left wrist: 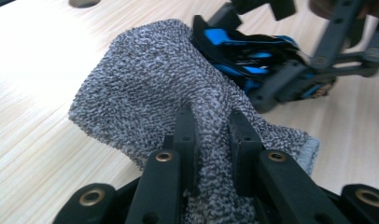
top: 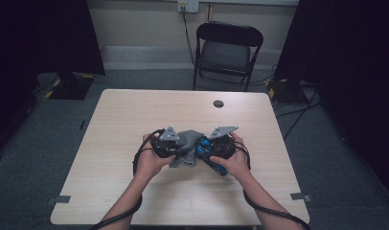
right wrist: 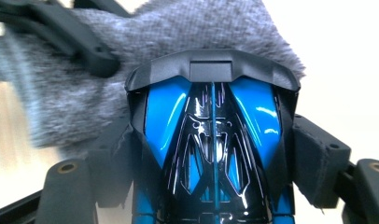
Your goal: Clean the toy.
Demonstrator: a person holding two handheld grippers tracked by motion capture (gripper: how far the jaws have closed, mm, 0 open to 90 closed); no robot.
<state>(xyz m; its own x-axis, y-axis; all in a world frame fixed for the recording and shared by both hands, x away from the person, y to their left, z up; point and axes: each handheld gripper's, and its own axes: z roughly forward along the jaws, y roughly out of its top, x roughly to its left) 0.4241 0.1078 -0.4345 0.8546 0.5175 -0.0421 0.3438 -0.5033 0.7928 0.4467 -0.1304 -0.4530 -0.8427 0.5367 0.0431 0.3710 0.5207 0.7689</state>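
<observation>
Pinching grey cloth left, clamping blue-black toy car right

The grey cloth blurs behind the blue toy car.

A lab-like room: black curtains, folding chair, floor cables.

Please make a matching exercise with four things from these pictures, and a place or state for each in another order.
1. grey cloth
2. blue and black toy car
3. folding chair
4. round hole

a. beyond the table's far edge
b. pinched by the left gripper
c. in the tabletop
d. clamped in the right gripper

Pairs: 1-b, 2-d, 3-a, 4-c
</observation>
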